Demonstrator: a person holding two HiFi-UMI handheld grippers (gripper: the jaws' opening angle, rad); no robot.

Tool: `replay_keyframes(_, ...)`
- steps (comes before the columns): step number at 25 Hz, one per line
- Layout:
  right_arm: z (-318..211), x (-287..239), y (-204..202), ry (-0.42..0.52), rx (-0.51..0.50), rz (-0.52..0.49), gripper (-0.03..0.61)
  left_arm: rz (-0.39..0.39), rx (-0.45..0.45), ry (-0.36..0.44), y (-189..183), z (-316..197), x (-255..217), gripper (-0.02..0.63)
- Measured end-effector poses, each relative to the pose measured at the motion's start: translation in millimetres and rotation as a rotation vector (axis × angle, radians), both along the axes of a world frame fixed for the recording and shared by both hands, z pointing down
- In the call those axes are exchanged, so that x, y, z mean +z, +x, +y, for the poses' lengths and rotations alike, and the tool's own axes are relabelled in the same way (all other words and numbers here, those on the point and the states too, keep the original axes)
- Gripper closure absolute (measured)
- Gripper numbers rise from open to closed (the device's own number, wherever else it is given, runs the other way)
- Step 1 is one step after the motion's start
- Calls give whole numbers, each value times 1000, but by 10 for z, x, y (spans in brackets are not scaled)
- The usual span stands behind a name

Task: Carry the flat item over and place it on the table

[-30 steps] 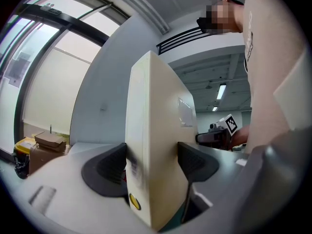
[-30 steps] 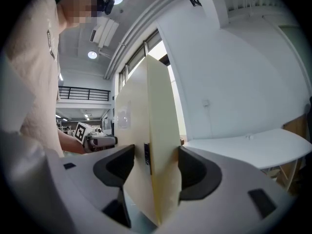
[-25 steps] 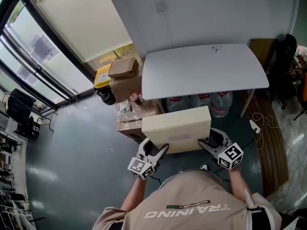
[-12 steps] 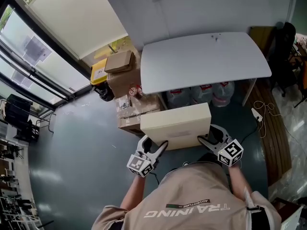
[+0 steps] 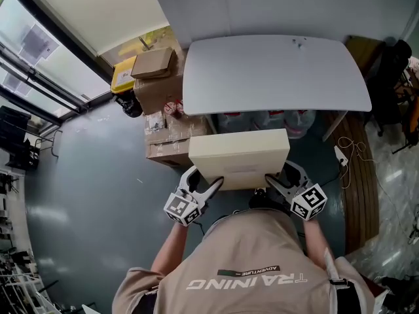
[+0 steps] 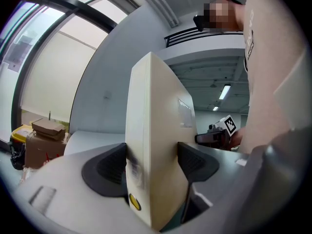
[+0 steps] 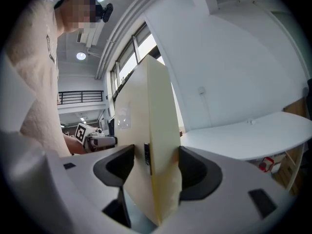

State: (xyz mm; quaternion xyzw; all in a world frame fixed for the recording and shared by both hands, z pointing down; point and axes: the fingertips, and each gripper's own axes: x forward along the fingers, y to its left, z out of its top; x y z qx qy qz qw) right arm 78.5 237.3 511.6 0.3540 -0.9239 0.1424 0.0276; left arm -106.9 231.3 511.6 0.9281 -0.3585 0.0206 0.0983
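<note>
The flat cream-coloured rectangular box (image 5: 239,157), smooth and matte with crisp edges, hangs in the air just short of the near edge of the pale grey table (image 5: 275,70), a plain slab with rounded corners. The left hand-held gripper (image 5: 208,187) clamps the box's near left corner, its dark textured jaws pressed on both faces. The right hand-held gripper (image 5: 273,183) grips the near right corner likewise. Brown cardboard cartons (image 5: 157,87) stand left of the table.

A flat cream box (image 5: 239,157) with a small label on its top face is held level. Its near edge is pinched between the left fingers (image 6: 105,168) and the right fingers (image 7: 197,172). The white table (image 5: 275,74) stands beyond the fingertips, not touching the box.
</note>
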Motion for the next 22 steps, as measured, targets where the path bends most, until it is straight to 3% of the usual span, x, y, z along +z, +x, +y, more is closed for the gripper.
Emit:
replay_keyframes(14,-1288,-65,650,35,-106,-32,293,-32,-78,23,657,-1128,-101,299)
replay_keyframes(22,-1607,63,711,-9,-153,-59,293,-27,-128,-43,707,-1373,65,299)
